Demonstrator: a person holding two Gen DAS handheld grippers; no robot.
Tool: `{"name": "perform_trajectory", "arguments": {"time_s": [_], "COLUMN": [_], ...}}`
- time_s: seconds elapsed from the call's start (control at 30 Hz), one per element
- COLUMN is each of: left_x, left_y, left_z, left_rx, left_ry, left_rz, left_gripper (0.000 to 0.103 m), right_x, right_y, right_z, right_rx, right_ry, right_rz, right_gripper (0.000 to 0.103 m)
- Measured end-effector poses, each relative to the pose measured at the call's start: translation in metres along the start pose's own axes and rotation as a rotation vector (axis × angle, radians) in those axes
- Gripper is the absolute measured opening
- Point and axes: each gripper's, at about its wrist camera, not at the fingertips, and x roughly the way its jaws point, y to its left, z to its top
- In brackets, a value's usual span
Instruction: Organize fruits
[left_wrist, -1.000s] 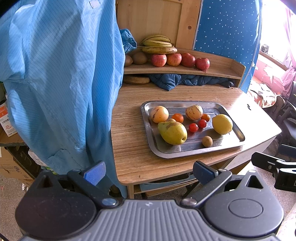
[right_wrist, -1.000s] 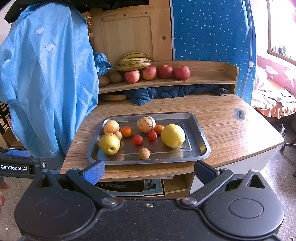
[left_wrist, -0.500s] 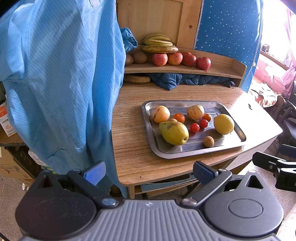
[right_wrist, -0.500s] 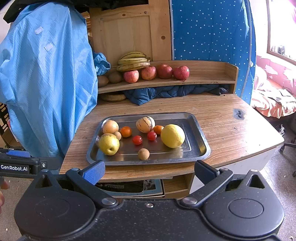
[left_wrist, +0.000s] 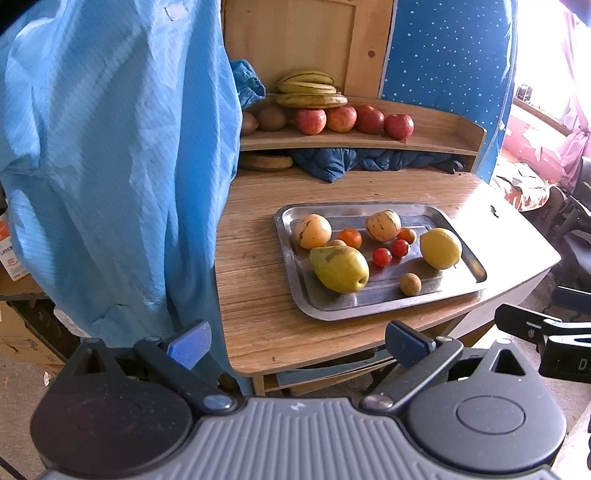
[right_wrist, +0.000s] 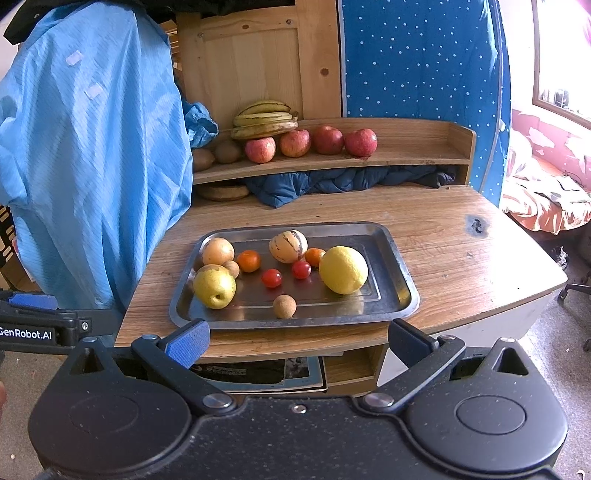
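Mixed fruit, including a pear (right_wrist: 214, 286) and lemon (right_wrist: 343, 269), lies loose on the steel tray (right_wrist: 400, 280), with sorted apples (right_wrist: 310, 142) on the shelf (right_wrist: 410, 157) behind it; left gripper (left_wrist: 295, 341) and right gripper (right_wrist: 297, 338) hover before the tray, jaws spread and empty, apparently poised to pick.

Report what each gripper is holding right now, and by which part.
Nothing is held. The left gripper and right gripper are both open and empty, short of the table; all fruit lies on the tray or shelf.
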Motion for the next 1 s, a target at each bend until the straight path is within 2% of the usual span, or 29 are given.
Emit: {"name": "perform_trajectory", "arguments": {"time_s": [0.33,1.0], "left_x": [0.0032,0.0026], "left_y": [-0.0036,-0.0034], "left_z": [0.0005,-0.0006], "left_rx": [0.004,-0.02], "left_ry": [0.023,0.025], "left_rz": [-0.032,-0.049], "left_gripper": [0.102,0.102], "right_x": [0.0032,0.0031], "right_y": [-0.005,-0.0058], "right_z": [0.0013,0.0003], "right_rx": [0.006,0.008], "right_ry": [0.005,0.01], "right_rz": [-0.007,-0.007], "right_gripper": [0.102,0.102]}}
